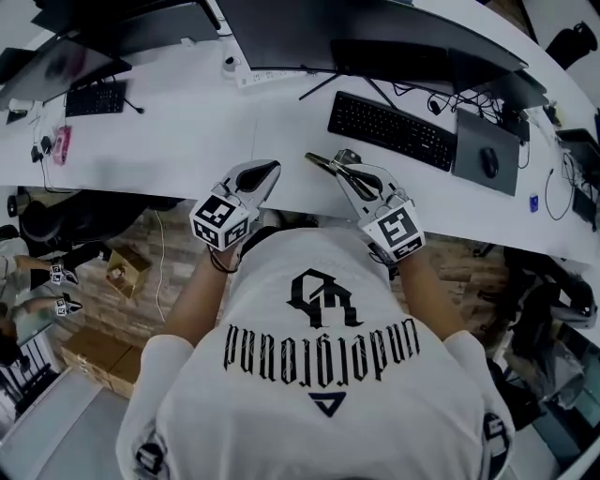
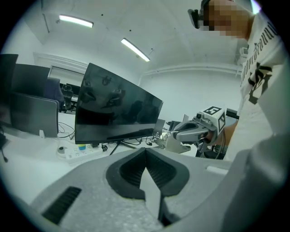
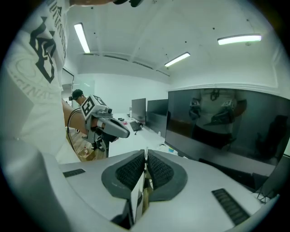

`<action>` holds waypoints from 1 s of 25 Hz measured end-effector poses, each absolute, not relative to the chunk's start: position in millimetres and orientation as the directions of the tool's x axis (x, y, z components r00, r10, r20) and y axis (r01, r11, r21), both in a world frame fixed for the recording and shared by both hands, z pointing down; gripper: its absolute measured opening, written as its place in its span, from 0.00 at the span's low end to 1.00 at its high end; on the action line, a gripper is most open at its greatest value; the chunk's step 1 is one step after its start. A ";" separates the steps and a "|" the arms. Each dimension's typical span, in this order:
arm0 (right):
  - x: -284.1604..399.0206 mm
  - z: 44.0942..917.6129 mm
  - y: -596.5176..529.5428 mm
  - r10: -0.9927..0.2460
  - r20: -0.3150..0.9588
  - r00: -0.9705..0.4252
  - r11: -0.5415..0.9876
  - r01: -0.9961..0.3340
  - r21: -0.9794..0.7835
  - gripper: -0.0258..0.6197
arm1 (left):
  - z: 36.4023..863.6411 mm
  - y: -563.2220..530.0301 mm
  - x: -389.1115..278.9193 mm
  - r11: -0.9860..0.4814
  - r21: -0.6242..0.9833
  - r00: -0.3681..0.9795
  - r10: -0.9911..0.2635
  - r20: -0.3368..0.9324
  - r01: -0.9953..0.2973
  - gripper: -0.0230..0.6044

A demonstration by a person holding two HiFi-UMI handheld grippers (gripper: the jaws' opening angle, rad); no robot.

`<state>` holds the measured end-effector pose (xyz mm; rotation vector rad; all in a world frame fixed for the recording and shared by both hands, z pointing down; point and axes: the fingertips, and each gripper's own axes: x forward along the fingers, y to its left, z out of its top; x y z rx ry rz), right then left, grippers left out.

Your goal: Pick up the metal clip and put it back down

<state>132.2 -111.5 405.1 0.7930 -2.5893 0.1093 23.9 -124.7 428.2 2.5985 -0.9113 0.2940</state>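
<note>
A long white desk (image 1: 187,131) runs across the head view, and the person stands at its near edge with a gripper in each hand. A wide dark monitor (image 1: 375,28) stands at the back of the desk. In front of it lie a black keyboard (image 1: 392,129) and, just to the right, a dark mouse pad (image 1: 486,152) with a mouse (image 1: 489,163) on it. A smaller keyboard (image 1: 96,97) lies far off to the left.

The left gripper (image 1: 267,171) points forward over the desk edge; its own view shows its tongs pressed together at the tips with nothing between them. The right gripper (image 1: 336,161) is angled inward, near the left one but apart from it. Its tongs pinch the metal clip (image 1: 323,163), seen in the right gripper view as a thin strip caught between the ribbed pads (image 3: 131,170). The clip sticks out past the tips, over the desk's near edge; whether it touches the surface I cannot tell
</note>
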 end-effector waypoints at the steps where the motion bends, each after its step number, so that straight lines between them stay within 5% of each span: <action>1: 130.8 399.7 -111.2 -0.528 0.414 -0.741 0.827 -0.561 0.052 0.09 | 425.3 -124.4 21.1 -0.725 0.271 0.771 -0.557 0.308 -0.633 0.06; 25: 29.2 356.7 -88.3 -0.667 0.345 -0.660 0.735 -0.659 0.160 0.09 | 371.7 -88.2 -75.4 -0.817 0.205 0.840 -0.501 0.210 -0.539 0.06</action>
